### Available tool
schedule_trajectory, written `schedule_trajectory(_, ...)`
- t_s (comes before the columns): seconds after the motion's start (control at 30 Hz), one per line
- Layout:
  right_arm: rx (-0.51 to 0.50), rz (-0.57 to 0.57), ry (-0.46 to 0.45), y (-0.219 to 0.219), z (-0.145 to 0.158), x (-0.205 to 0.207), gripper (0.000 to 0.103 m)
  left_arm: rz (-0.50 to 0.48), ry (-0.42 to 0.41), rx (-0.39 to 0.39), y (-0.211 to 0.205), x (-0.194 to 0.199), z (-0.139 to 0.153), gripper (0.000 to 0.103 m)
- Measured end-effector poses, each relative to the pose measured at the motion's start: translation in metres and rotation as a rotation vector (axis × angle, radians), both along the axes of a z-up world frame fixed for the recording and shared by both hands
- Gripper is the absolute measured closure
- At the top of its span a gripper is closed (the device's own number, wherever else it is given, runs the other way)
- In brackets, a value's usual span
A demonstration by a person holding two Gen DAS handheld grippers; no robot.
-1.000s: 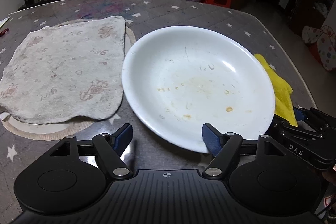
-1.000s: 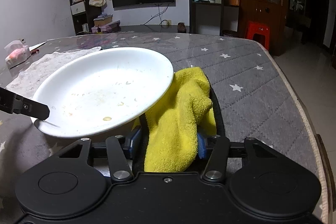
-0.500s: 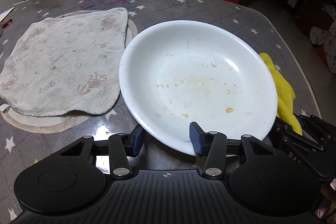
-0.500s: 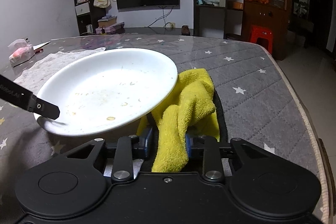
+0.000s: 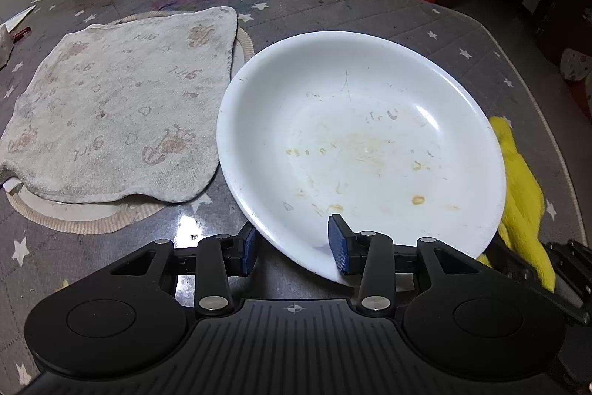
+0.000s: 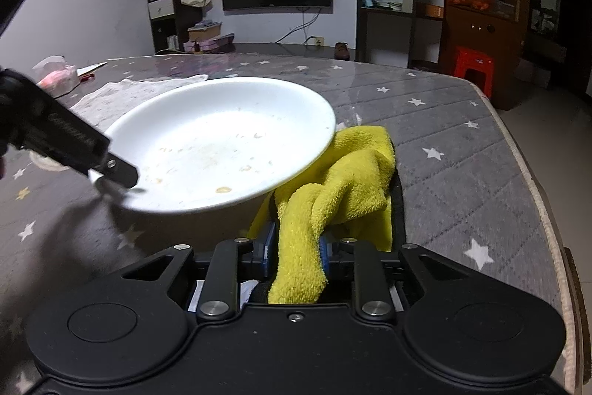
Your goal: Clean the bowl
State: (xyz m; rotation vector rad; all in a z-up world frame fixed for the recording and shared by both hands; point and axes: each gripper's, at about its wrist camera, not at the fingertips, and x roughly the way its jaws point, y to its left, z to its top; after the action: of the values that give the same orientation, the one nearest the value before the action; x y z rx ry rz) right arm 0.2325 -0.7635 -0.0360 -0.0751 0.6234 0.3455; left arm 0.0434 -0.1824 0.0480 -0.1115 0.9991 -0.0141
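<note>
A shallow white bowl (image 5: 362, 143) with dried yellowish food spots sits on the grey star-patterned table (image 5: 370, 6). My left gripper (image 5: 292, 247) is shut on its near rim, one finger (image 5: 338, 243) inside and the other under the edge. In the right wrist view the bowl (image 6: 222, 139) is tilted, its near-left edge off the table in the left gripper (image 6: 122, 176). A yellow cloth (image 6: 344, 180) lies beside and partly under the bowl's right side. My right gripper (image 6: 296, 248) is shut on its near end. The cloth (image 5: 521, 195) also shows past the bowl's right rim.
A printed off-white towel (image 5: 118, 113) lies on a round woven mat (image 5: 74, 224) left of the bowl. A pink packet (image 6: 59, 76) sits at the table's far left. The table's rounded edge (image 6: 536, 191) runs along the right, a red stool (image 6: 473, 65) beyond it.
The left fingers have closed from wide apart onto the bowl's near rim, and the bowl has tipped up. The right fingers have pinched the yellow cloth tighter.
</note>
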Motion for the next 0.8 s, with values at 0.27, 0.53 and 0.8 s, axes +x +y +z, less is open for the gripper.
schedule_trajectory(0.27,-0.014,0.052,-0.018,0.009,0.005,-0.017,0.081,-0.041,-0.011,0.038,-0.003,0.001,0.000,0.061)
schedule_trajectory(0.53,-0.014,0.047,-0.029,0.010,0.004,-0.003,0.082,-0.079,-0.012,0.060,-0.002,0.004,-0.002,0.060)
schedule_trajectory(0.8,-0.037,0.054,-0.038,0.006,0.001,0.007,0.082,-0.140,-0.020,0.106,-0.004,0.008,-0.002,0.060)
